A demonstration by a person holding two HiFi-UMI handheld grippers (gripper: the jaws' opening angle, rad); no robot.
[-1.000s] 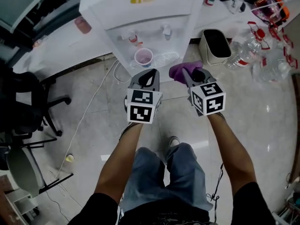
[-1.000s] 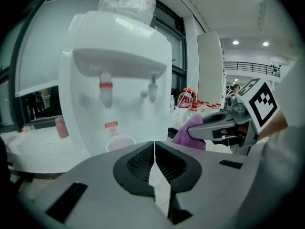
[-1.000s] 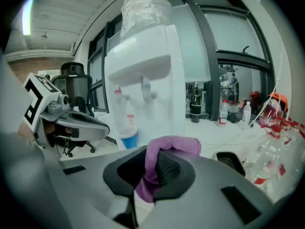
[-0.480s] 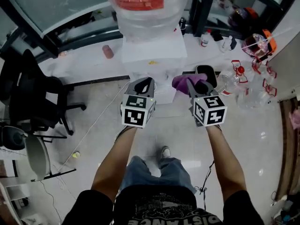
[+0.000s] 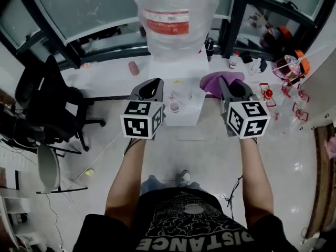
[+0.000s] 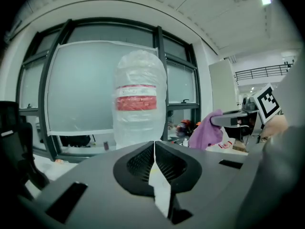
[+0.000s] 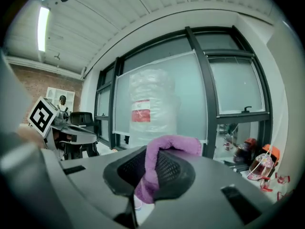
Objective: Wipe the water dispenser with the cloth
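The white water dispenser [image 5: 178,83] stands ahead, with a big plastic-wrapped bottle [image 5: 173,17] carrying a red label on top and a small cup [image 5: 174,107] under its taps. The bottle [image 6: 139,99] fills the middle of the left gripper view, and the bottle [image 7: 151,106] shows likewise in the right gripper view. My right gripper [image 5: 227,85] is shut on a purple cloth [image 5: 219,81], held up level with the dispenser's top right. The cloth [image 7: 157,163] drapes over the jaws. My left gripper [image 5: 152,85] is shut with nothing in it, left of the dispenser's front.
A black office chair [image 5: 50,109] stands at the left. A white ledge [image 5: 105,72] runs along the window behind the dispenser, with a small pink cup [image 5: 134,68]. Bottles and red-orange items [image 5: 286,67] crowd the right. A cable [image 5: 100,154] trails over the floor.
Both grippers have risen from the tap level toward the dispenser's top, and my head has tilted up so the whole bottle shows. The cloth stays in the right gripper.
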